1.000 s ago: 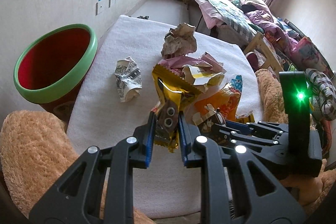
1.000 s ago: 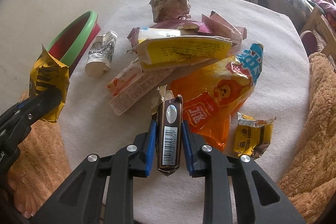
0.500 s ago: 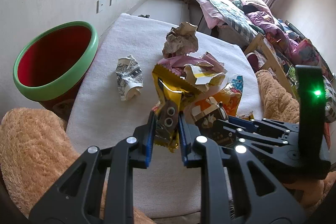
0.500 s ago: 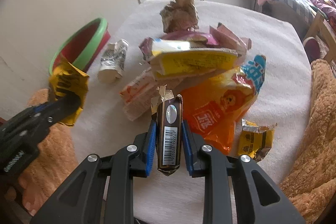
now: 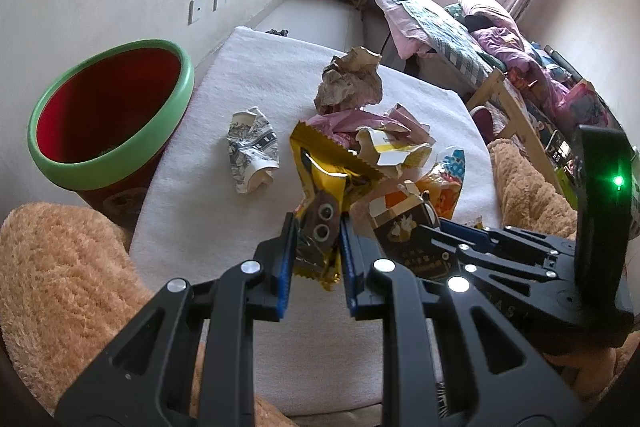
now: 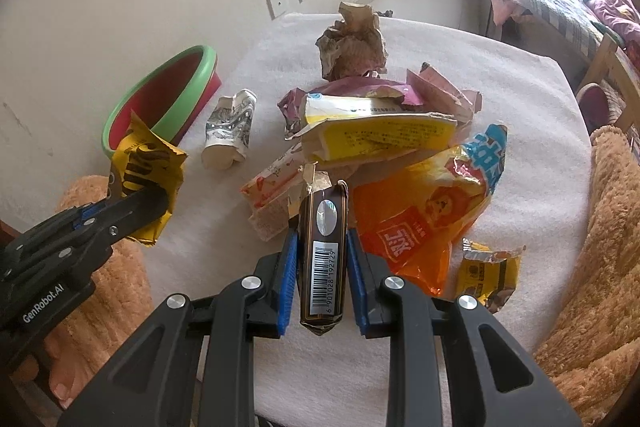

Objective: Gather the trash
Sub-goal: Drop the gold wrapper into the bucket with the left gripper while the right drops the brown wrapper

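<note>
My left gripper (image 5: 318, 239) is shut on a crumpled yellow foil wrapper (image 5: 326, 179), lifted above the near edge of the white-covered table (image 5: 192, 211). In the right wrist view that gripper (image 6: 132, 203) and the yellow foil wrapper (image 6: 146, 163) hang at the left, near the bin. My right gripper (image 6: 322, 251) is shut on a dark brown carton (image 6: 324, 251) with a barcode, held over the table's near side; the carton (image 5: 412, 235) also shows beside my left fingers. A red bin with a green rim (image 5: 108, 119) stands left of the table, also as the bin (image 6: 168, 95).
On the table lie a crumpled brown paper (image 6: 352, 43), a squashed paper cup (image 6: 230, 127), yellow and pink packets (image 6: 376, 131), an orange snack bag (image 6: 432, 211) and a small yellow wrapper (image 6: 488, 275). Tan plush seats (image 5: 60, 291) flank the table. A bed (image 5: 440, 23) stands beyond.
My right gripper has lifted the brown carton off the table and drawn back a little, so the trash pile looks farther away. The left gripper with its yellow wrapper has hardly moved.
</note>
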### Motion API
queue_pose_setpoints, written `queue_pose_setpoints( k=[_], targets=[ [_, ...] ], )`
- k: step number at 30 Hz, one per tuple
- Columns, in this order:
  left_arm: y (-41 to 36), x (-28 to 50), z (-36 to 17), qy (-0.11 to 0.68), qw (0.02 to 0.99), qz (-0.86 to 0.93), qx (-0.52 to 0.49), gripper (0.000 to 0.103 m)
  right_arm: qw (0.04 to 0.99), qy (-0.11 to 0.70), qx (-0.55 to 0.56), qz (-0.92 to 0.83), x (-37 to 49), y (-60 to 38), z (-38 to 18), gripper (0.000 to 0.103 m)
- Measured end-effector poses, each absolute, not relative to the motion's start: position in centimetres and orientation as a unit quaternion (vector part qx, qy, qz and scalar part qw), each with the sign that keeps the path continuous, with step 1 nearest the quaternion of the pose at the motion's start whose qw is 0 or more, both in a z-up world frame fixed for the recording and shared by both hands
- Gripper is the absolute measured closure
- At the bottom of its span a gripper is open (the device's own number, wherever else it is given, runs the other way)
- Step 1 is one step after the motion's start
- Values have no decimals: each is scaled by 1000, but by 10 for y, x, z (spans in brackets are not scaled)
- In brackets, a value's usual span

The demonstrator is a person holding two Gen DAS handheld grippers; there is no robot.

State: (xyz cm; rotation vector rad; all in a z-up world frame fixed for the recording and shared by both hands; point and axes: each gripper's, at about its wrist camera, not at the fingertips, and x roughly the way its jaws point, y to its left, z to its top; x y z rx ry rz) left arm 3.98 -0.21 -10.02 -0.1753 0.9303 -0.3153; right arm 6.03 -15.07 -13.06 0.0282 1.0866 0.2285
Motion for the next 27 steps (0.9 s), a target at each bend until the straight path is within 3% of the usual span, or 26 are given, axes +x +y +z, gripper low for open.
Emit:
queue_pose_setpoints(
  k=[19, 27],
  targets=[
    [47, 57, -81, 419, 890, -109, -145, 83, 844, 523, 24, 115, 65, -148, -134, 80],
    [87, 72, -68, 401, 898, -81, -159, 83, 852, 501, 62, 140, 88, -132, -105, 80]
  ],
)
